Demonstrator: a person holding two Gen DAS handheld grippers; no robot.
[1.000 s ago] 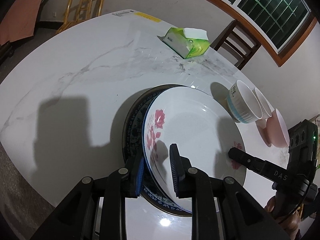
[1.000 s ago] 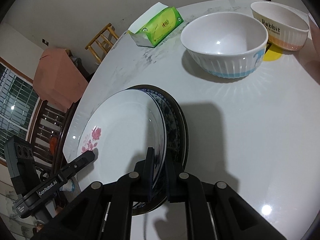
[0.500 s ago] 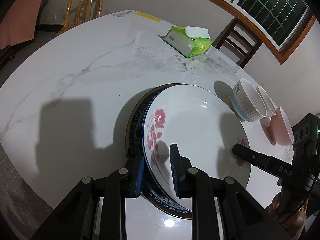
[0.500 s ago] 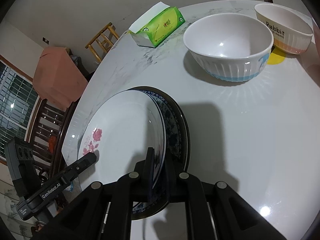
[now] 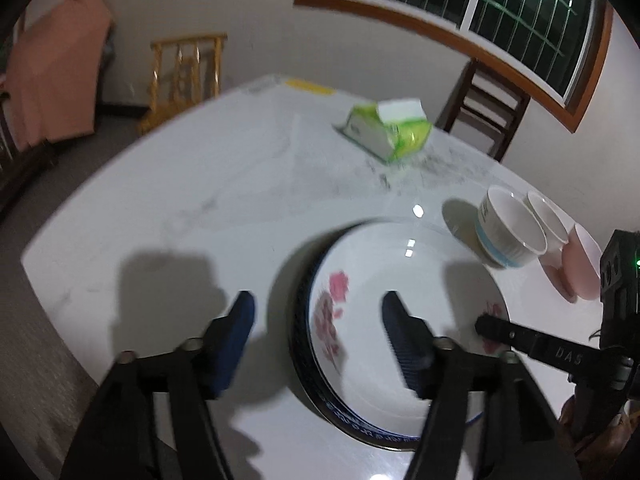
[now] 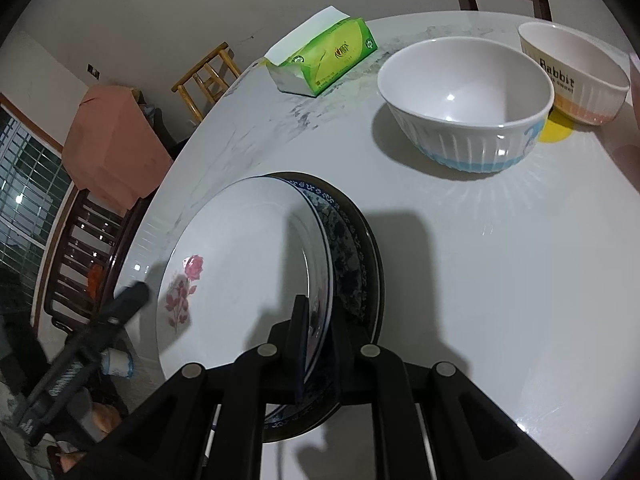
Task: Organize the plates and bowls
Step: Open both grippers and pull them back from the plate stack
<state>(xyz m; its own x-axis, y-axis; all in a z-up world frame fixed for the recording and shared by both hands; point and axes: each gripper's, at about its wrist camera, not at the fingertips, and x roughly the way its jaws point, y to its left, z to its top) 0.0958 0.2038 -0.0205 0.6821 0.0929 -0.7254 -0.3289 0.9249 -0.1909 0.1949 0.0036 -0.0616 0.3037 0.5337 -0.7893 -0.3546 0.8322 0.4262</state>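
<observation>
A white plate with pink roses [image 5: 404, 292] lies on a dark blue patterned plate [image 5: 300, 340] on the marble table [image 5: 200, 200]. My left gripper [image 5: 316, 302] is open and its jaws are still opening. The white plate's near rim lies between the blue pads without touching them. In the right wrist view my right gripper [image 6: 318, 320] is shut on the opposite rim of the white plate [image 6: 240, 280], above the patterned plate [image 6: 348, 268]. One blurred finger [image 6: 128, 300] of the left gripper shows at the lower left.
A white bowl with a blue band [image 6: 464, 120], a "Rabbit" bowl [image 6: 572, 76] and a pink bowl [image 5: 580, 268] stand beyond the plates. A green tissue pack [image 6: 328, 56] lies farther back. Chairs [image 5: 484, 108] ring the table.
The left gripper's jaws have spread wide and let go of the white plate's rim, and it has lifted a little. The right gripper stays clamped on the plate.
</observation>
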